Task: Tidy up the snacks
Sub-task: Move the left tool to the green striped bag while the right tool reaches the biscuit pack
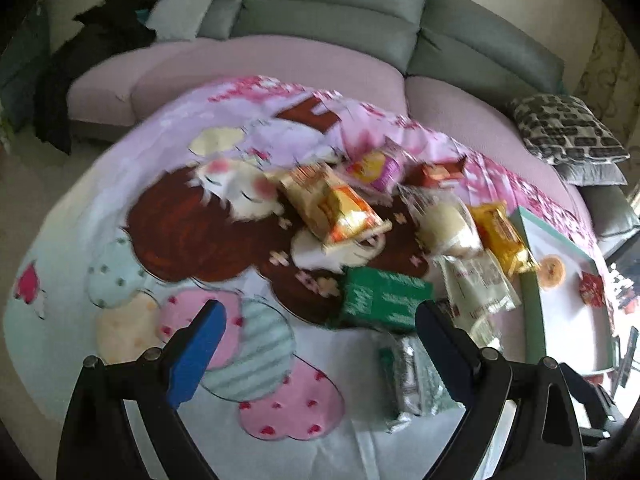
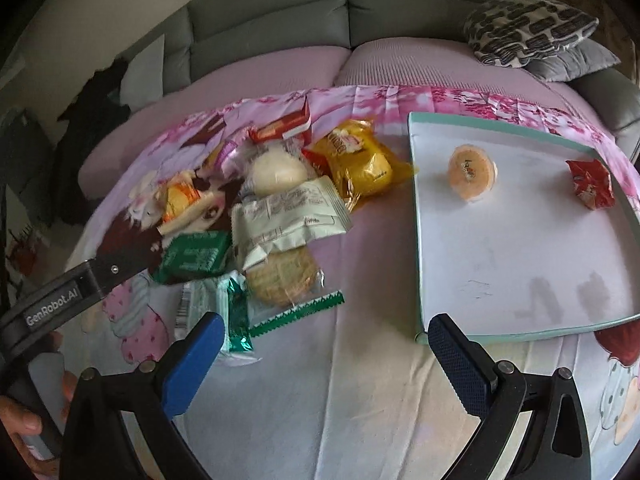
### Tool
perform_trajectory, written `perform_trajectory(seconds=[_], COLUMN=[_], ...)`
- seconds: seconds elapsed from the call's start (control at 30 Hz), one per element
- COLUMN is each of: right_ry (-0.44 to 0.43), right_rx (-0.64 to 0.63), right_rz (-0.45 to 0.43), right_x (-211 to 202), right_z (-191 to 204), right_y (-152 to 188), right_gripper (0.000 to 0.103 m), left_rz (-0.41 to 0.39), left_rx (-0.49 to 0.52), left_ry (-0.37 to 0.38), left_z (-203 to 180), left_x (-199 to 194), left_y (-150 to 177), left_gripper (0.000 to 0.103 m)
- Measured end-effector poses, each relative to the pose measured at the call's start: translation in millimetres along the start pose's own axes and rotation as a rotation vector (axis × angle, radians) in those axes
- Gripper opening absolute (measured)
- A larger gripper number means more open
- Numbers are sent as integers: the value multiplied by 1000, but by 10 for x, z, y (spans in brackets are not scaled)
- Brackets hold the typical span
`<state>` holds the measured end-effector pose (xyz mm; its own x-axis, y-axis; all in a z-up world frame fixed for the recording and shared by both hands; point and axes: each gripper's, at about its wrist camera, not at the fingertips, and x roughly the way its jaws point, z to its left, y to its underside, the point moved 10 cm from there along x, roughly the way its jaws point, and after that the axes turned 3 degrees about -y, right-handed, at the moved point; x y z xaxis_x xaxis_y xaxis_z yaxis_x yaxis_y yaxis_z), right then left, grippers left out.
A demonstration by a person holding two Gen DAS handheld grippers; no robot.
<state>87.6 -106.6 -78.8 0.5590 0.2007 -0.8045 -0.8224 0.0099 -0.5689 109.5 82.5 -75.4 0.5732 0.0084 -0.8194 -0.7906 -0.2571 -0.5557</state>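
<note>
A heap of wrapped snacks lies on a cartoon-print cloth: a green box [image 1: 384, 298] [image 2: 196, 256], a white packet [image 2: 288, 216], a round cracker pack [image 2: 286, 276], a yellow bag [image 2: 360, 160], an orange-yellow pack [image 1: 340, 208]. A white tray with a teal rim [image 2: 416, 216] [image 1: 532, 280] holds an orange jelly cup [image 2: 472, 172] and a red wrapped snack [image 2: 592, 184]. My left gripper [image 1: 320, 334] is open, just short of the green box. My right gripper [image 2: 326, 344] is open over bare cloth between the pile and the tray's near corner.
A pink-covered sofa seat with grey backrests [image 2: 400, 8] stands behind the cloth. Patterned cushions [image 2: 528, 28] lie at the right. Dark clothing [image 1: 112, 40] is draped at the left. A hand [image 2: 24, 420] holds the left gripper's handle at the lower left of the right wrist view.
</note>
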Motion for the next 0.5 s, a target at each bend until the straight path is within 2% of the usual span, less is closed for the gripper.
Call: perform_trajectory(seconds=[0.17, 0.5], right_ry=[22, 76], right_rx=[-34, -12], right_rz=[6, -9], right_x=[-7, -155], right_z=[8, -278], right_y=[40, 7], right_gripper=[103, 102], left_rz=[73, 149], left_rx=[20, 52], left_ry=[23, 110], left_z=[-136, -450], left_x=[104, 196], left_y=[180, 370], left_gripper=[96, 96])
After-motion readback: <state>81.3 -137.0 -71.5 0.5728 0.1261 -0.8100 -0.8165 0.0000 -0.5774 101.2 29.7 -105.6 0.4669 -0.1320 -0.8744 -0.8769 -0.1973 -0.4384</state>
